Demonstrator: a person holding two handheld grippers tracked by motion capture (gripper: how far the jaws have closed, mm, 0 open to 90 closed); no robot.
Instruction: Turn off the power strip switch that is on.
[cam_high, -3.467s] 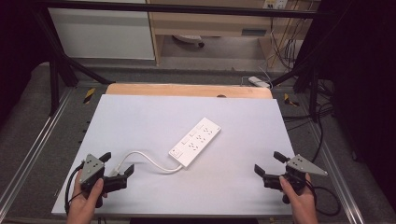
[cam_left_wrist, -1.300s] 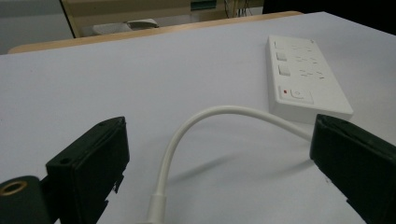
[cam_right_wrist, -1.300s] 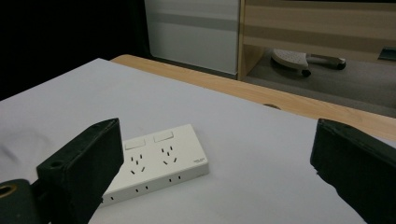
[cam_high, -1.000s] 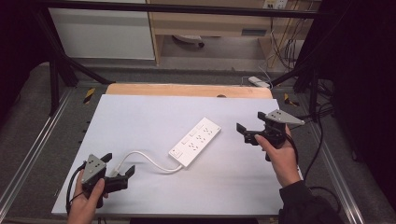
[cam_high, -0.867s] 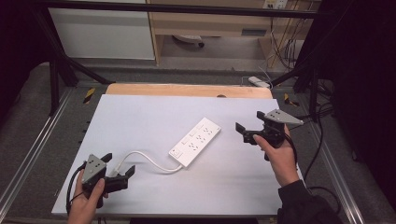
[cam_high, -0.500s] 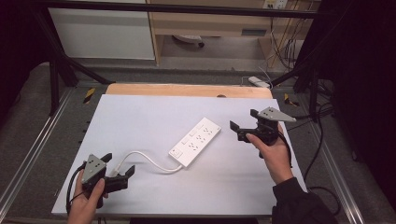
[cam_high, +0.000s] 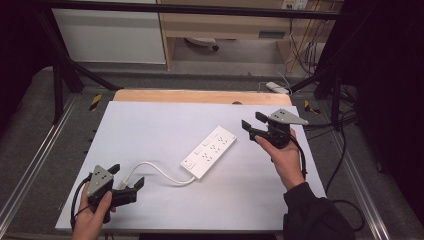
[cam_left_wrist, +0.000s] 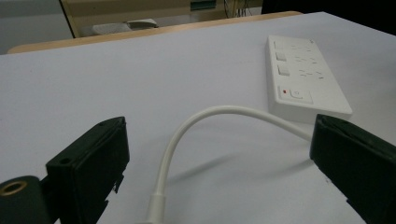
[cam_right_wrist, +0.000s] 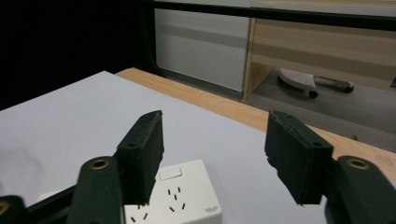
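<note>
- Left gripper (cam_high: 129, 181) sits at the table's (cam_high: 150, 125) seven o'clock corner, jaws apart, astride the white cable (cam_high: 155, 171) without touching it.
- Power strip (cam_high: 209, 152) lies diagonally at table centre; bare surface all round.
- Right gripper (cam_high: 252, 128) hovers at two o'clock, just beside the strip's far end; jaws have just been closing, still apart, nothing between them.
- It has come in from the near right corner since the first frame.

Your white table top (cam_high: 150, 125) lies open left of the white rectangular plastic power strip (cam_high: 209, 152); its looping white cord (cam_high: 157, 171) crosses the near-left stretch.
</note>
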